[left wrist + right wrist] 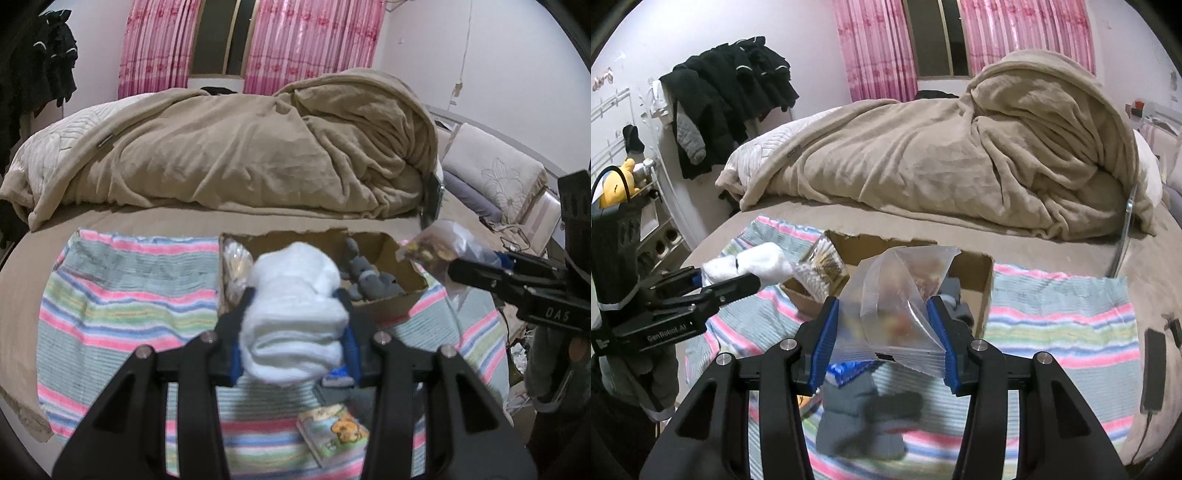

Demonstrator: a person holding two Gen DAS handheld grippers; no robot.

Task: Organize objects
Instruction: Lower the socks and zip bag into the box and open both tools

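Observation:
My left gripper is shut on rolled white socks and holds them above the striped towel, just in front of the open cardboard box. It also shows in the right wrist view. My right gripper is shut on a clear zip bag of snacks, held near the box's front edge; in the left wrist view it is at the box's right side. The box holds grey socks and a packet. A grey sock lies on the towel below.
A small picture book and a blue packet lie on the towel. A rumpled tan blanket fills the bed behind the box. A black phone lies at the bed's right edge. Dark clothes hang at left.

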